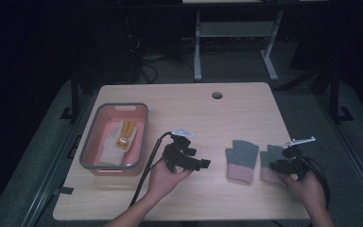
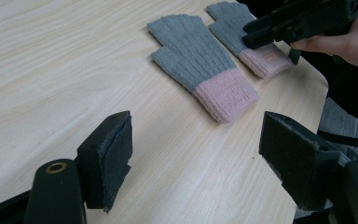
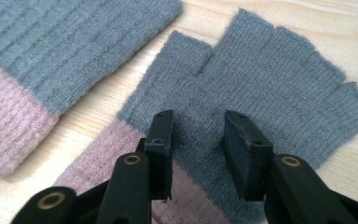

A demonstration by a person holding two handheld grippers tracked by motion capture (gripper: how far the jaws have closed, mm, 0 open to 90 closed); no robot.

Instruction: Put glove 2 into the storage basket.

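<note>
Two grey knit gloves with pink cuffs lie flat on the wooden table, cuffs toward me. One glove point(image 1: 241, 160) point(image 2: 196, 60) point(image 3: 65, 46) lies in the middle. The other glove point(image 1: 268, 161) point(image 2: 228, 23) point(image 3: 270, 79) lies to its right. My right gripper point(image 1: 275, 166) point(image 3: 198, 140) rests tips-down on that right glove near its cuff, jaws a short way apart, with flat fabric in the gap and the pads not squeezing it. My left gripper point(image 1: 203, 164) point(image 2: 196, 154) hovers over bare table left of the gloves, jaws wide open and empty.
A pink bin with a grey rim point(image 1: 90, 156) sits at the table's left and holds a white and yellow glove point(image 1: 120, 139). A round cable hole point(image 1: 217, 95) is near the far edge. The table's right edge is close to the right glove.
</note>
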